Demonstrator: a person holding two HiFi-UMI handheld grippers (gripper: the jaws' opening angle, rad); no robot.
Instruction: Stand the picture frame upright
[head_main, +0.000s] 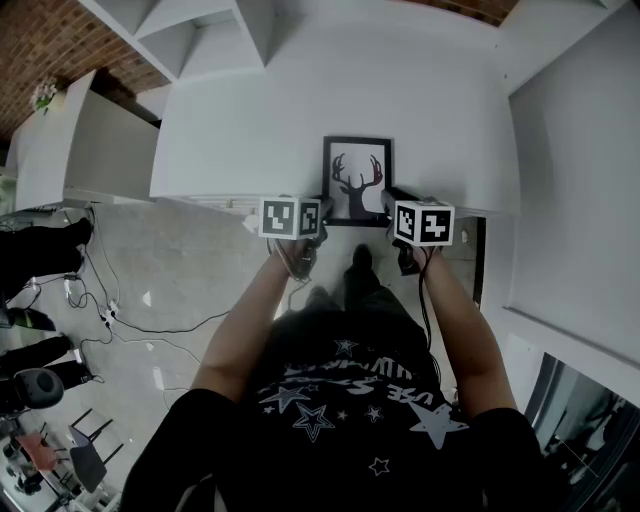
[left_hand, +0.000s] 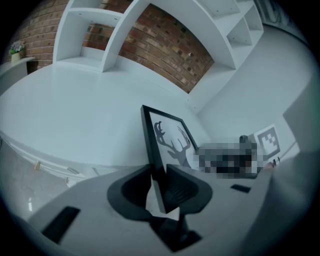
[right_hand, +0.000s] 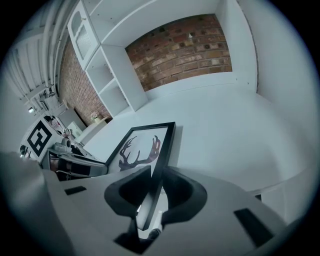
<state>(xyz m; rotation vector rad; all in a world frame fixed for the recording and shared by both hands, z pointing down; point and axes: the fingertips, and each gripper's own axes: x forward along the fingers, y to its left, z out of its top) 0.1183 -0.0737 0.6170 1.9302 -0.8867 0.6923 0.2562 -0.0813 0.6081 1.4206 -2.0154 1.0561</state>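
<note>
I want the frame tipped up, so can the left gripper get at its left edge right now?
Likely yes: the left gripper already has its fingers closed on the frame at its left edge, and nothing on the table stands in the way.

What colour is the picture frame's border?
Black; the picture frame shows it best in the head view.

Picture frame (head_main: 357, 180) on table (head_main: 250, 110); left tongs (head_main: 322, 213), right tongs (head_main: 389, 206) at sides.
</note>
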